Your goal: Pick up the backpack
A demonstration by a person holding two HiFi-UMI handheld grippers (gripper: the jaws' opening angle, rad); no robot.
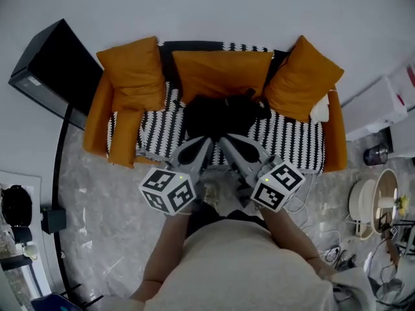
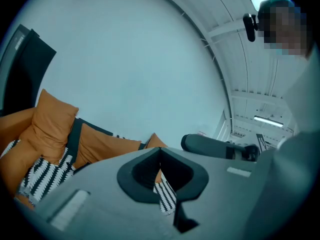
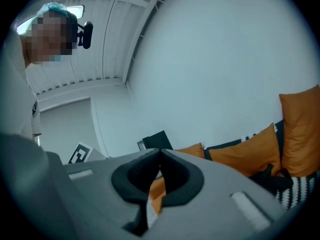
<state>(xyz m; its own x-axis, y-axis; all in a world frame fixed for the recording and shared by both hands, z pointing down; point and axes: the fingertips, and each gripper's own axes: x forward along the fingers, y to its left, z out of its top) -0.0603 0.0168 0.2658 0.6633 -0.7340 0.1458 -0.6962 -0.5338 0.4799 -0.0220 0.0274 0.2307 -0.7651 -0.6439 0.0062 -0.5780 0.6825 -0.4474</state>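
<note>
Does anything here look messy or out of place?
Mildly: a black backpack lies slumped on the sofa seat, and loose cables trail across the floor at the right. Nothing looks spilled or broken.

The sofa (image 1: 335, 144) before me is orange, its seat cover (image 1: 292, 141) black-and-white striped, its cushions (image 1: 133, 73) plain orange. The backpack (image 1: 220, 115) on its seat is black, and the floor (image 1: 104, 212) before it is marbled grey.
</note>
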